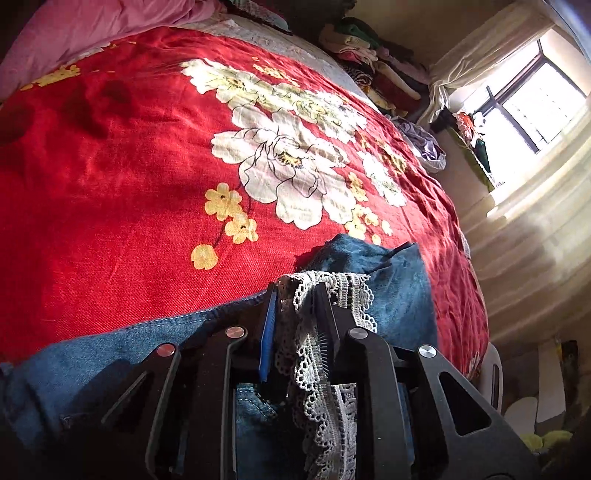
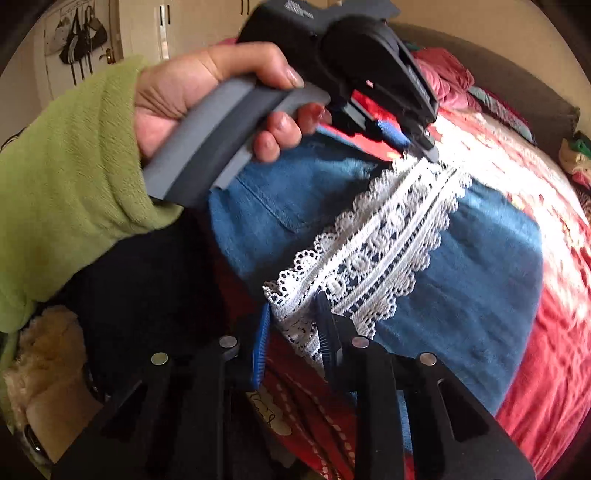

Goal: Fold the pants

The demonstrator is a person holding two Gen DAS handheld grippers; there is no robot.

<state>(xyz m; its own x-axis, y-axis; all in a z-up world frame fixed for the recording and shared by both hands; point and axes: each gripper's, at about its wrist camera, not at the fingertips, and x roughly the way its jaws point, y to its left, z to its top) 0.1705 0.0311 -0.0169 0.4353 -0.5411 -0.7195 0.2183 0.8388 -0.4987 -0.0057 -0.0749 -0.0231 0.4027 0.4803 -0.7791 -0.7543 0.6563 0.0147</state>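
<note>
Left wrist view, far left: pink bedding (image 1: pixel 92 26) bunched at the head of the bed, then the red floral bedspread (image 1: pixel 129 166) filling most of the frame. Near edge: the blue denim pants (image 1: pixel 110 354) lie flat on the spread, running left to right, with one corner lifted past the fingers. Centre near: the left gripper (image 1: pixel 299 291) is pinched narrow on the white lace trim (image 1: pixel 321 354) at the pants hem, lace bunched between the pads and hanging back toward the camera. Far right: a pile of folded clothes (image 1: pixel 365 62), then the bright window (image 1: pixel 528 99).

Right wrist view, left: green sleeve (image 2: pixel 62 177) and the person's hand (image 2: pixel 207 92) wrapped round the other gripper's grey handle. That tool reaches right and touches the far end of the lace band. Centre near: the right gripper (image 2: pixel 291 306) has the near end of the lace between its fingers, gap narrow. The right-hand finger seems to lie on the lace; contact at the blue pad is less clear, but it reads as a grip. Pants spread right of centre, the red spread beyond.

Key relation: the lace hem runs diagonally, near-left to far-right, as a taut band between the two grippers, one at each end. The denim body lies beyond and to the right of the right gripper. Likely next: carry this hem edge across the pants' length. Both hands equally close; neither needs to reach.
</note>
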